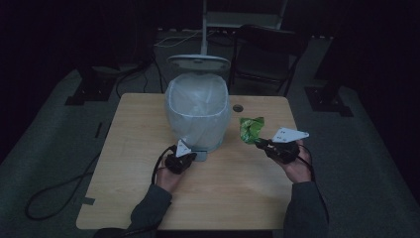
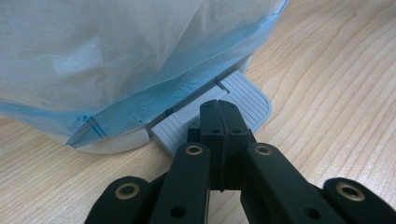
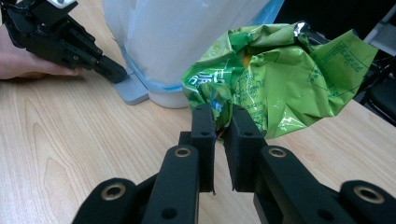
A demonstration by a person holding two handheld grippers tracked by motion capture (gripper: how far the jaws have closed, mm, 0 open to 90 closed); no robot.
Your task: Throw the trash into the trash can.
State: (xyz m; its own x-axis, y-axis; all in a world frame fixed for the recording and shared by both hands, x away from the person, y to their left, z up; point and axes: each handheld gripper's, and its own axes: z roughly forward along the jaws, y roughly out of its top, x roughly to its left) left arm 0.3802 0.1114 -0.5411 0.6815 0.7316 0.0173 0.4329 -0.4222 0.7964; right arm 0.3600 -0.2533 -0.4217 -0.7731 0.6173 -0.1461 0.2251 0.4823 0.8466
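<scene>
Two hand-held tongs work at a pale wooden bench (image 1: 148, 198) in a dim room. A small white pedal bin (image 1: 198, 111) stands toward the far middle of the bench, lined with a thin, translucent bag (image 2: 116, 56) whose blue-tinted edge hangs down over the outside. The bin's lid (image 1: 198, 62) stands raised behind it.

The left tongs (image 1: 189, 156) sit at the foot of the bin, held in the person's left hand (image 1: 167, 178). In the left gripper view, their two black jaws are pressed together with nothing between them, and their tips rest on the grey ribbed foot pedal (image 2: 252, 95) that sticks out from the bin's base.

The right tongs (image 1: 259, 142) are held in the right hand (image 1: 298, 168), just to the right of the bin. They are clamped on a crumpled green foil wrapper (image 3: 280, 79), gripping its lower edge between the jaws. The wrapper is held up beside the bin, near the bag's wall, over the bench's far right part. A grey three-cornered plate sits on top of each tool. A dark chair (image 1: 267, 54) stands on the floor beyond the bench.
</scene>
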